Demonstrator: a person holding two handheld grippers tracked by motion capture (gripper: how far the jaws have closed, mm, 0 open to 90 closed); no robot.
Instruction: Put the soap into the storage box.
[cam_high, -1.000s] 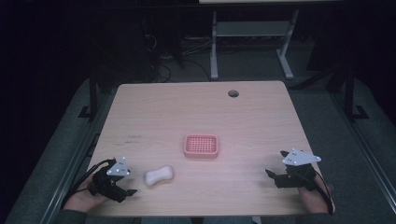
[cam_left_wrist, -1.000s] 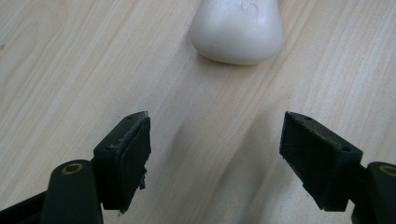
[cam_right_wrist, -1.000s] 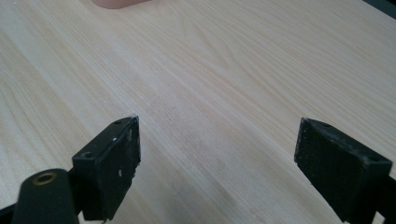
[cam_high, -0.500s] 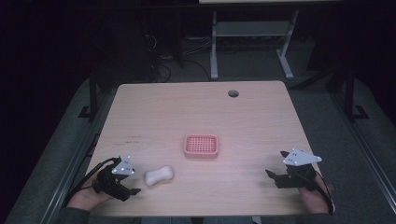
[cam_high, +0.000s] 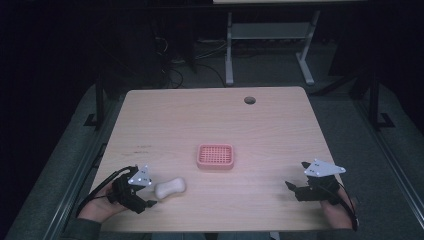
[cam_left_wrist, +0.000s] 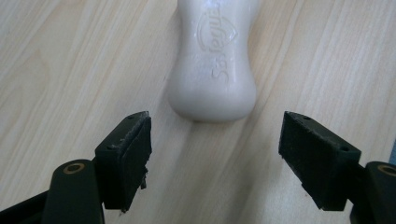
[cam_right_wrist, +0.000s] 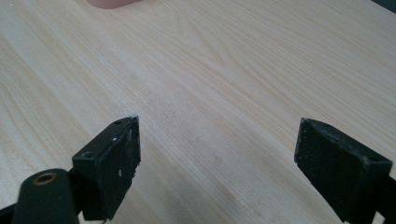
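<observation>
Lying straight ahead of my left tongs (cam_left_wrist: 215, 149), the white soap bar (cam_left_wrist: 214, 70) points its long axis away from me, embossed "Safeguard" on top. Those tongs gape wide, empty. My right tongs (cam_high: 300, 189), also wide and empty, sit well apart across the desk (cam_high: 280, 125), pink tray (cam_high: 215, 156) between.

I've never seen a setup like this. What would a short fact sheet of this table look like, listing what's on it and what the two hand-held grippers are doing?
surface: wooden table, round hole near its far edge
white item: bar of soap, lying flat near the front left
pink item: soap dish with a grid top, mid-table, nothing in it
left gripper: jaws open, pointed at the soap, close to its near end, not gripping it
right gripper: jaws open, over bare wood at the front right, holding nothing
hands: one behind each gripper at the near edge
</observation>
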